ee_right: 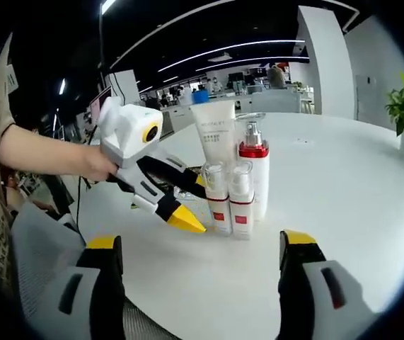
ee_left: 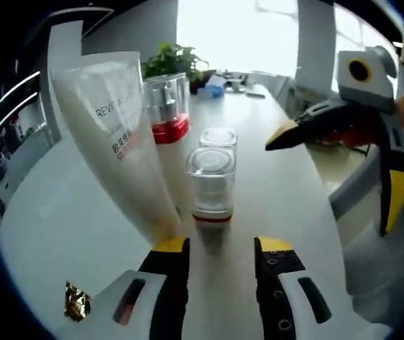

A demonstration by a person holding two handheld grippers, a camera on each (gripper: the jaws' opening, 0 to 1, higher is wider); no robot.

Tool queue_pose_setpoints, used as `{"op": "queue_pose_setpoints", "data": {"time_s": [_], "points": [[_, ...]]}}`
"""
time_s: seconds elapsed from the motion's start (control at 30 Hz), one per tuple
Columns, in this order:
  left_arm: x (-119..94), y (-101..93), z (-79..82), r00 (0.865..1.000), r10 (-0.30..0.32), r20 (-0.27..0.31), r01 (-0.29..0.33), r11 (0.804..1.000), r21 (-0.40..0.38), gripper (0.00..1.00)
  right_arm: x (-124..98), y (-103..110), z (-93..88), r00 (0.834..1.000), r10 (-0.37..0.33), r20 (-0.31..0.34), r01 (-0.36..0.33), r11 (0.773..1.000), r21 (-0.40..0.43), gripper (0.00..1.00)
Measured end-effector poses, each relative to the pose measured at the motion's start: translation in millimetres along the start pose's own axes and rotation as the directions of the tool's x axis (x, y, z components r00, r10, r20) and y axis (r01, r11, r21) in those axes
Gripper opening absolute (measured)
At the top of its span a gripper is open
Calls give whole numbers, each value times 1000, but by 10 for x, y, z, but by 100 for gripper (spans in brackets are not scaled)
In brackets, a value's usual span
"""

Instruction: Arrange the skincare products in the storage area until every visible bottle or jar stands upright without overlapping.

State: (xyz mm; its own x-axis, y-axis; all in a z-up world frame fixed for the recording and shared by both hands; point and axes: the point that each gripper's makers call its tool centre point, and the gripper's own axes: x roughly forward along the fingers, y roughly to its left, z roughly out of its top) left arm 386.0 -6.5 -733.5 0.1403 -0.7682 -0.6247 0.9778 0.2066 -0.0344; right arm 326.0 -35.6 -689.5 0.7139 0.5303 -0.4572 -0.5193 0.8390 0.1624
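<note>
Left tongs [ee_left: 221, 256] sit lowest in the left gripper view, jaws spread, nothing between them, tips just short of a small clear bottle [ee_left: 211, 185] with a red band at its base. Second clear bottle [ee_left: 218, 139] stands right behind it. Big white tube [ee_left: 125, 134] looks tilted in this view, its narrow end down by my left jaw; I can't tell if jaw and tube touch. Pump bottle [ee_left: 167, 108] with a red collar stands behind the tube. All four are clustered mid-desk [ee_left: 60, 212], well in from the edges. Gold wrapper scrap [ee_left: 76, 301] lies near the close desk edge. Potted plant [ee_left: 174, 60] sits at the far end.

Right tongs [ee_right: 202, 249] in the right gripper view: jaws spread wide, holding nothing, short of the cluster. From here the tube [ee_right: 214, 132] stands upright on its cap behind the two small bottles [ee_right: 228, 198], pump bottle [ee_right: 254, 170] beside them. Left tongs [ee_right: 187, 205] come in from the side, yellow tips apart, close beside the small bottles, a person's hand [ee_right: 92, 164] gripping the handle.
</note>
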Motion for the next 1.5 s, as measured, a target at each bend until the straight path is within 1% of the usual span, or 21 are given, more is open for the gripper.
{"op": "queue_pose_setpoints", "data": {"time_s": [0.1,0.3,0.47,0.57,0.77,0.97,1.07,1.13,1.37,1.4,1.5], "points": [[-44,-37,-49,1000,-2,-15,2,1000,-8,38,-1,17,9,1000,4,2,-4,1000,-3,92],[-161,-121,-129,999,-10,-30,8,998,-60,40,-8,45,25,1000,8,2,-8,1000,-10,93],[-289,-164,-195,999,7,-37,-12,993,-116,48,6,74,45,1000,14,3,-13,1000,-21,93],[-377,-209,-259,999,15,-39,-21,985,-172,52,7,94,71,1000,17,9,-16,1000,-26,93],[-519,-266,-366,998,49,-38,-57,967,-250,59,1,146,109,999,27,17,-26,999,-36,93],[-671,-305,-518,994,96,-58,-110,938,-328,67,-34,206,100,999,39,15,-38,998,-48,93],[-755,-341,-587,992,110,-65,-126,930,-345,69,-55,235,76,999,43,9,-42,998,-48,93],[-811,-354,-627,990,124,-70,-141,923,-359,70,-60,254,90,999,47,9,-46,997,-59,94],[-1040,-382,-748,979,192,-66,-202,875,-439,78,-72,314,91,998,57,9,-56,996,-71,94],[-1084,-393,-754,976,207,-60,-211,862,-461,79,-77,331,91,998,58,8,-58,996,-75,94],[-1179,-423,-774,970,238,-49,-230,839,-493,82,-84,366,96,998,65,8,-64,995,-82,94]]}}
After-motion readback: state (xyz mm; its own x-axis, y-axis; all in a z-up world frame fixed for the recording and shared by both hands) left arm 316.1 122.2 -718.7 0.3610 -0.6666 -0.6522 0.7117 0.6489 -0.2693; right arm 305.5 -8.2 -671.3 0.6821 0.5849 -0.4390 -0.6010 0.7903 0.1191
